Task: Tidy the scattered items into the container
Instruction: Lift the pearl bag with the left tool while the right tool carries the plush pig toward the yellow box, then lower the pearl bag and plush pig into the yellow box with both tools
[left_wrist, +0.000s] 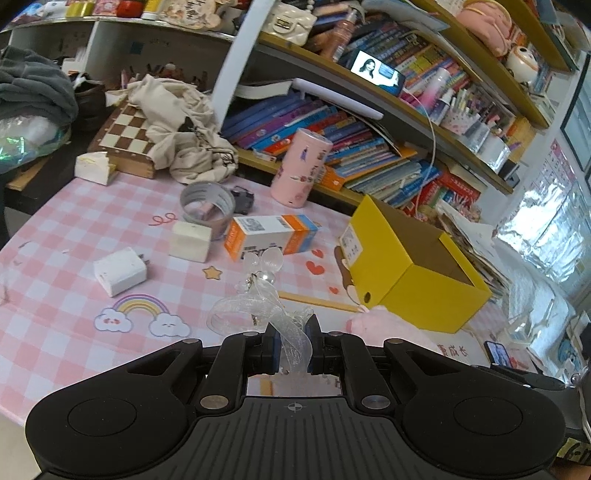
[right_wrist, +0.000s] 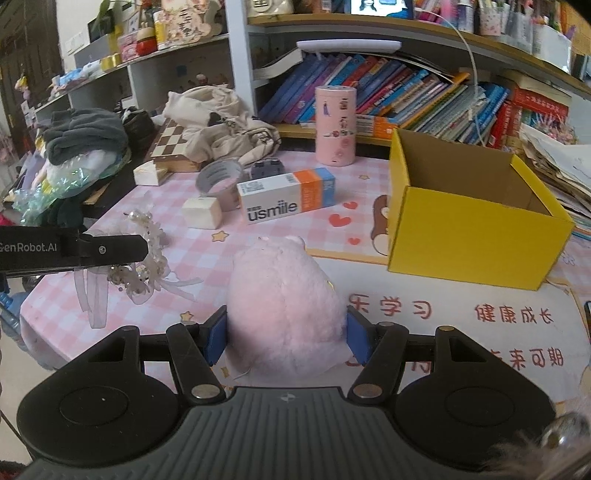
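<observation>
Sheer ribbon (left_wrist: 293, 349) sits pinched between the blue pads of the left tool (left_wrist: 293, 345), which is clamped together on it. Just ahead of that tool the rest of the beaded hair ornament (left_wrist: 258, 291) trails onto the pink checked tabletop (left_wrist: 66, 280). It looks very light, limp and snag-prone, with fragile beads, so the ribbon is a fair hold but the piece will likely dangle. Ahead and to the right stands the open yellow box (left_wrist: 424, 291); ahead left lie a white charger (left_wrist: 120, 271) and a toothpaste carton (left_wrist: 271, 236).

From the right wrist, a pink plush toy (right_wrist: 286, 306) fills the right tool (right_wrist: 287, 339), whose pads press its sides. Soft and light, it should squash, so gripping across its body suits. The yellow box (right_wrist: 469, 240) is ahead and right, apparently empty.
</observation>
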